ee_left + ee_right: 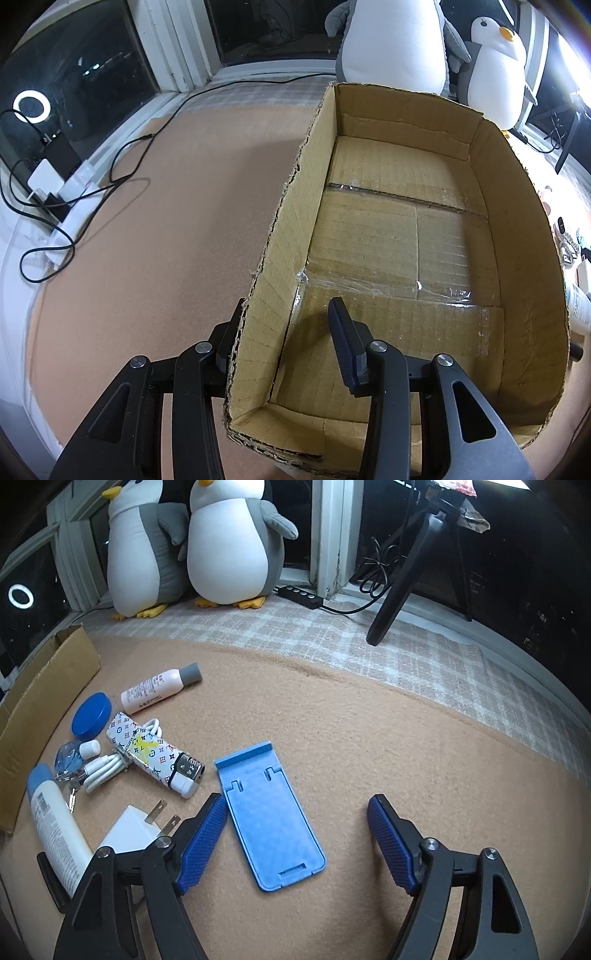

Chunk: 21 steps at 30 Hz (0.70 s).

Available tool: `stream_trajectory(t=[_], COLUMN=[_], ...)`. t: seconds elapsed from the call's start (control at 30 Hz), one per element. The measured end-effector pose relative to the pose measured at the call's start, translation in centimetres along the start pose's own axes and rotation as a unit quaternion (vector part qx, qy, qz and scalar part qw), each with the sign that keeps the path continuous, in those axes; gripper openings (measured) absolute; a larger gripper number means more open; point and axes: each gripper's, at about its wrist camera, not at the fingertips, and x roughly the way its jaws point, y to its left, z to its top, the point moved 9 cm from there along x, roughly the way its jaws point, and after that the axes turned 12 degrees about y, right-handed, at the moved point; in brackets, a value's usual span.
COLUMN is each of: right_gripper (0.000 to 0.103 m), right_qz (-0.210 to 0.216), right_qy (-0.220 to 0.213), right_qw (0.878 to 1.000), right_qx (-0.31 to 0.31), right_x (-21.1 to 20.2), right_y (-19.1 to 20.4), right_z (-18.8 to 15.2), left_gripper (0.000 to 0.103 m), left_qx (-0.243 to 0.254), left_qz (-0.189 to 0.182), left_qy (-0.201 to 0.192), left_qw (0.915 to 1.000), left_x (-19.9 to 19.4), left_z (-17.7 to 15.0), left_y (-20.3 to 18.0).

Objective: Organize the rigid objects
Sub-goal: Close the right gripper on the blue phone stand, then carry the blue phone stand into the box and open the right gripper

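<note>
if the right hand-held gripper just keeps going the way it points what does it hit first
Most likely the blue phone stand, lying flat on the mat between the open fingers of the right hand-held gripper, nearer the left one. Depth is hard to judge.

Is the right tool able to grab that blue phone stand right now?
Probably yes. The right tool is open, and the blue phone stand lies flat between its fingers with nothing on top. The white charger sits just outside the left finger.
</note>
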Motion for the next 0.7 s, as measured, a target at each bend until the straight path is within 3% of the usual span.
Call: stream_trajectory(t=[0.07, 0.3, 0.7], right_gripper=[0.067, 0.034, 0.033], right_qz=[0.001, 0.006, 0.001], right_qy=[-0.001, -0.010, -0.024], right_qw=[1.000, 0.999, 0.996], right_qx=[0.004, 0.033, 0.087], right_x=[-0.1, -0.7, -1.6], right_y=[-0.1, -1.0, -1.1], right_z=[-0.1, -0.4, -2.3], left_gripper=[0.041, 0.041, 0.041], left_qx=[0.000, -0.001, 0.001], left_qz=[0.000, 0.002, -0.004], left_qy=[0.000, -0.003, -0.009], left_qw=[1.0000, 1.0000, 1.0000], left_x=[0.0, -0.1, 0.0], left_z=[0.0, 0.0, -0.1], left_y=[0.0, 0.1, 0.0])
